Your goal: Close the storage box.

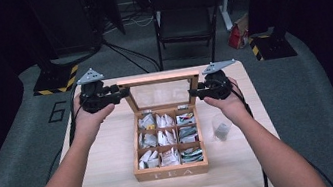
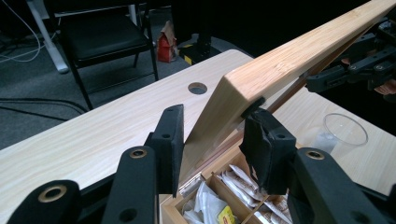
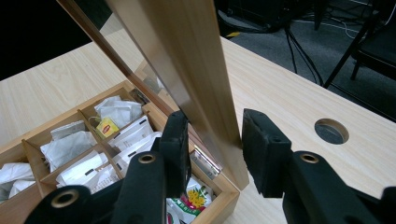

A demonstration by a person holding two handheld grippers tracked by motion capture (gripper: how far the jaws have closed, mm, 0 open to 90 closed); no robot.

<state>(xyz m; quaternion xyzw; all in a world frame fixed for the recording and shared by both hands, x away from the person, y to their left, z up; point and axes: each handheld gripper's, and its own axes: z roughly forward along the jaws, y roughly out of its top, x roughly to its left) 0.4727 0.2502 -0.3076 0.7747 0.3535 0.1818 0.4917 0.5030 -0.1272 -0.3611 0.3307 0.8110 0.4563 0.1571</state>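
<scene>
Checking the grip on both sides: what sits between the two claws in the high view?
The lid of the tea box, raised, its glass pane spanning from the left claw to the right claw.

Pale matt wooden tea box (image 1: 172, 171), glass-paned lid (image 1: 161, 93), paper sachets (image 1: 159, 139), clear plastic cup (image 1: 220, 128)

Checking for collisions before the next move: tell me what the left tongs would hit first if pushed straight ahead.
Probably the raised wooden glass-paned lid of the tea box: its side edge already sits between the left tongs. Farther along stand the right tongs, though depth is unclear.
</scene>
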